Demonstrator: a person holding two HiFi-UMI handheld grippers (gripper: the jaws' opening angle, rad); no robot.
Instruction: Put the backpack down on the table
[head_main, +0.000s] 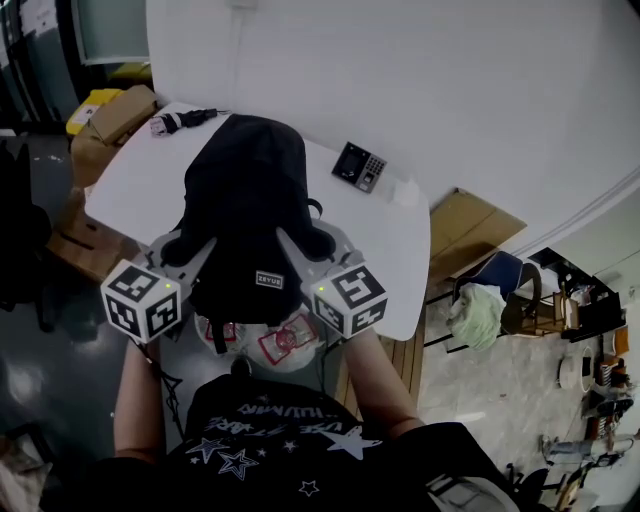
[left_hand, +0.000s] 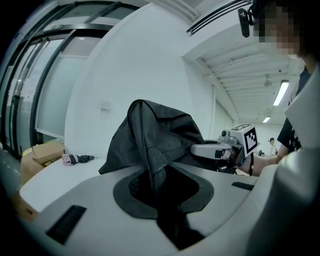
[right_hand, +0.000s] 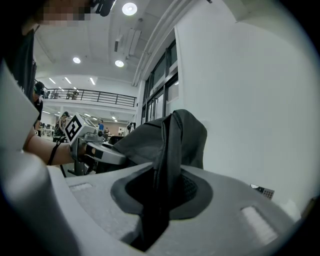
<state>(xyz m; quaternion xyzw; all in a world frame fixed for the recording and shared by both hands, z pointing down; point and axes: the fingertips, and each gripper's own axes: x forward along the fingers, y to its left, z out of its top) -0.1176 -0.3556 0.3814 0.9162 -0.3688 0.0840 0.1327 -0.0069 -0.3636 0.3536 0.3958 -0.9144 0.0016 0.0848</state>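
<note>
In the head view the black backpack (head_main: 245, 205) hangs above the near part of the white table (head_main: 400, 235), gripped from both sides. My left gripper (head_main: 192, 248) is shut on its left side and my right gripper (head_main: 297, 247) on its right side. The left gripper view shows a fold of black fabric (left_hand: 152, 150) pinched in my left gripper (left_hand: 157, 182), with the right gripper (left_hand: 225, 147) beyond the bag. A strap of the backpack (right_hand: 170, 145) sits clamped in my right gripper (right_hand: 162, 187) in the right gripper view. The bag's underside is hidden.
A folded umbrella (head_main: 180, 121) lies at the table's far left corner and a keypad device (head_main: 358, 166) near its far right. Cardboard boxes (head_main: 118, 115) stand left of the table. A flat cardboard sheet (head_main: 470, 225) and a chair with cloth (head_main: 490, 300) are on the right.
</note>
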